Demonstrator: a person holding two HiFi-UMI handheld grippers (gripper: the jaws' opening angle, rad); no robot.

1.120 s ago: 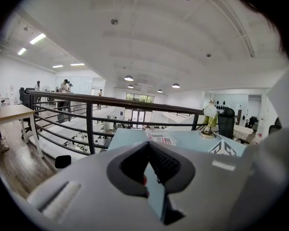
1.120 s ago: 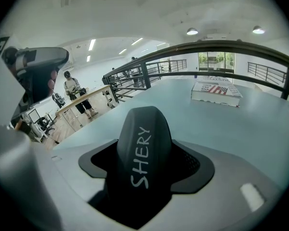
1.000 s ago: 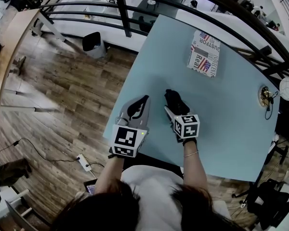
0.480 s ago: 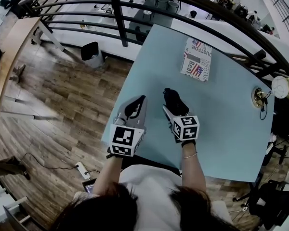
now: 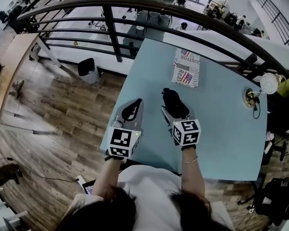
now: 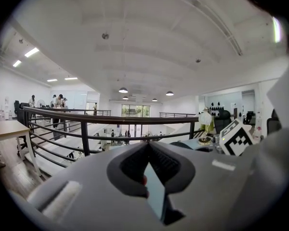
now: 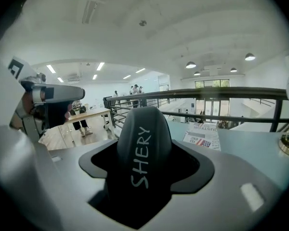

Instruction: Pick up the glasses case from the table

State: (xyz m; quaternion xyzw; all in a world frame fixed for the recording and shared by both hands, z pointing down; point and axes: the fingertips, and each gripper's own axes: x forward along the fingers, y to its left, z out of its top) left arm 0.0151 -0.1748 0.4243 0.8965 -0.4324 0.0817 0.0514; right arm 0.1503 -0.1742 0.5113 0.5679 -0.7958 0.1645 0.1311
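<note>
The glasses case (image 5: 173,101) is black and rounded, with "SHERY" printed on it in the right gripper view (image 7: 142,148). My right gripper (image 5: 173,110) is shut on it and holds it over the pale blue table (image 5: 221,129), its far end sticking out past the jaws. To its left, my left gripper (image 5: 133,110) hovers at the table's left edge, jaws together with nothing between them. In the left gripper view the left gripper (image 6: 149,179) shows only a thin sliver of table between its jaws.
A printed flag-pattern packet (image 5: 186,67) lies at the table's far side, also visible in the right gripper view (image 7: 202,137). A small brass object (image 5: 250,98) with a cord sits at the right edge. A dark railing (image 5: 135,6) runs behind, and a bin (image 5: 88,69) stands on the wooden floor.
The right gripper keeps its hold on the case throughout. Both grippers stay close to where they were; the head view has tilted, so the table and packet sit higher left.
</note>
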